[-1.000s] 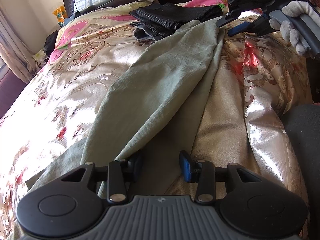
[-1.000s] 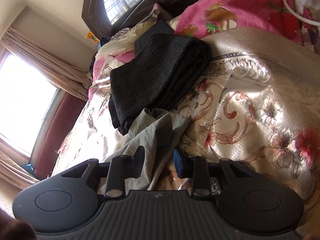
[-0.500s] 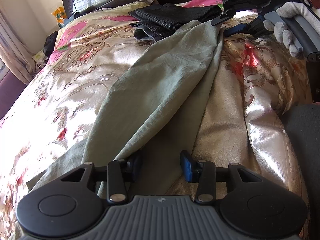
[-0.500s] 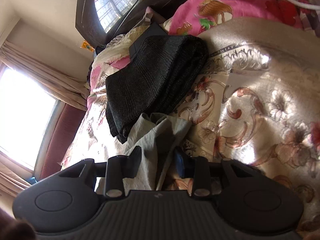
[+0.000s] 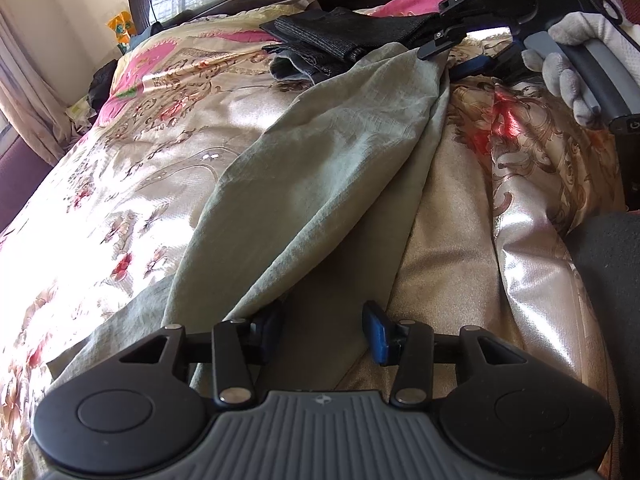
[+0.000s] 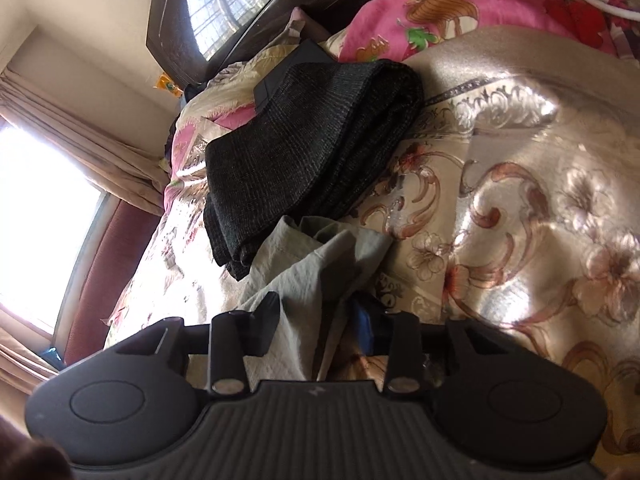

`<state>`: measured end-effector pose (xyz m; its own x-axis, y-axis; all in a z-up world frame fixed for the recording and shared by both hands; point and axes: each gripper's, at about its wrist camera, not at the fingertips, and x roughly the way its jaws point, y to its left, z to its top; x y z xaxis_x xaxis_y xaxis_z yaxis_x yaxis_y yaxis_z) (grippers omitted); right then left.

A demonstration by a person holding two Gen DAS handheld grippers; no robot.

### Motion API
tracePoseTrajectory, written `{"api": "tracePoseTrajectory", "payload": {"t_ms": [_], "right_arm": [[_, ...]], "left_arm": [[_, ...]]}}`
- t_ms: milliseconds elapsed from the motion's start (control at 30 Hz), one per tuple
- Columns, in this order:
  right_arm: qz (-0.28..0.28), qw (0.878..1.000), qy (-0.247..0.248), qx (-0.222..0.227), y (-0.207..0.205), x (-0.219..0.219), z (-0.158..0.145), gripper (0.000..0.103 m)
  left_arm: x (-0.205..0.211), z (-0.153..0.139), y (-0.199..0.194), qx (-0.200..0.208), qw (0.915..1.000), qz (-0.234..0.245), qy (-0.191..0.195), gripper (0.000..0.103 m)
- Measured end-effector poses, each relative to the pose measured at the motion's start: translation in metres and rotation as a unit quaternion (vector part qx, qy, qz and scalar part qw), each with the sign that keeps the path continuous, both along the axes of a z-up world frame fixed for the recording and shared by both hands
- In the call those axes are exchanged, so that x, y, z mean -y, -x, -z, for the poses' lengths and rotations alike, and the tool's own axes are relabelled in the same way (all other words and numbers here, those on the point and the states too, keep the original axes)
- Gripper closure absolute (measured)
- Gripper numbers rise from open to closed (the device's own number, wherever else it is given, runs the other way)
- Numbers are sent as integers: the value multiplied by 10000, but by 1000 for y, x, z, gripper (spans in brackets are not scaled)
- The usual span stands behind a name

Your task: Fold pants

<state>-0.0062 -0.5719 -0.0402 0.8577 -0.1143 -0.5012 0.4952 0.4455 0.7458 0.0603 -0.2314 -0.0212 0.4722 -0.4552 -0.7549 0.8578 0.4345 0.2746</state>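
Across floral bedspread [image 5: 152,168], pants [image 5: 320,184] stretch between both gaping hand-held grippers [image 5: 322,330] [image 6: 316,320].

Both wrist views skim the bed [image 5: 120,184] low, sharing green pants [image 5: 320,168] near black clothes [image 6: 304,152].

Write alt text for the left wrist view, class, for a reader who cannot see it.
Pale green cotton pants lie stretched along a floral satin bedspread, between the open left hand-held gripper and the right hand-held gripper at their far end. Folded black knitted garments sit beyond.
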Motion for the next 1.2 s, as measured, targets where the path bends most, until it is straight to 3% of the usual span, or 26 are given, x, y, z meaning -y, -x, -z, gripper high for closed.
{"api": "tracePoseTrajectory", "payload": {"t_ms": [167,233,267,400,533,633,700,800,833,867,900,933,967,1033,1133,1200], "right_arm": [[-85,9997,52,-212,-11,-1,1,66],[20,9999,-62,-94,-15,3,7,66],[80,9999,-139,-49,-15,5,10,69],[20,9998,-180,32,-8,8,14,95],[124,9935,-862,739,11,16,11,98],[-10,9850,-950,1441,26,8,-25,98],[-344,9814,-341,1859,26,-3,-70,99],[-662,9661,390,2465,18,-12,-120,99],[-637,9664,745,2377,16,-15,-126,99],[-609,9732,984,1988,9,-16,-123,99],[-670,9838,713,1504,-1,-9,-108,99],[-730,9930,40,924,-11,1,-83,99],[-700,9950,-472,532,-12,6,-61,99],[-560,9963,-482,435,4,0,-47,99],[-339,9962,-489,638,19,3,-50,99],[-144,9972,-361,637,19,16,-59,99]], "left_arm": [[-1,0,0,-5,10000,-12,18,45],[-1,0,0,-7,10000,-21,9,45],[0,0,0,-3,10000,-26,6,45],[0,0,1,-1,10000,-39,-1,45],[0,-1,2,14,10000,-64,-13,45],[-2,-5,5,41,10000,-73,-12,45],[-5,-11,9,107,9999,-30,94,45],[-8,-24,15,246,9994,-55,253,44],[-9,-25,15,237,9994,-82,256,44],[-9,-24,16,215,9994,-120,238,43],[-9,-21,16,176,9995,-142,203,43],[-9,-17,17,98,9998,-139,138,43],[-10,-12,18,35,9999,-115,72,43],[-15,-9,24,84,9999,-86,49,43],[-24,-13,31,65,10000,4,64,43],[-29,-15,35,260,9997,36,20,43]]}}
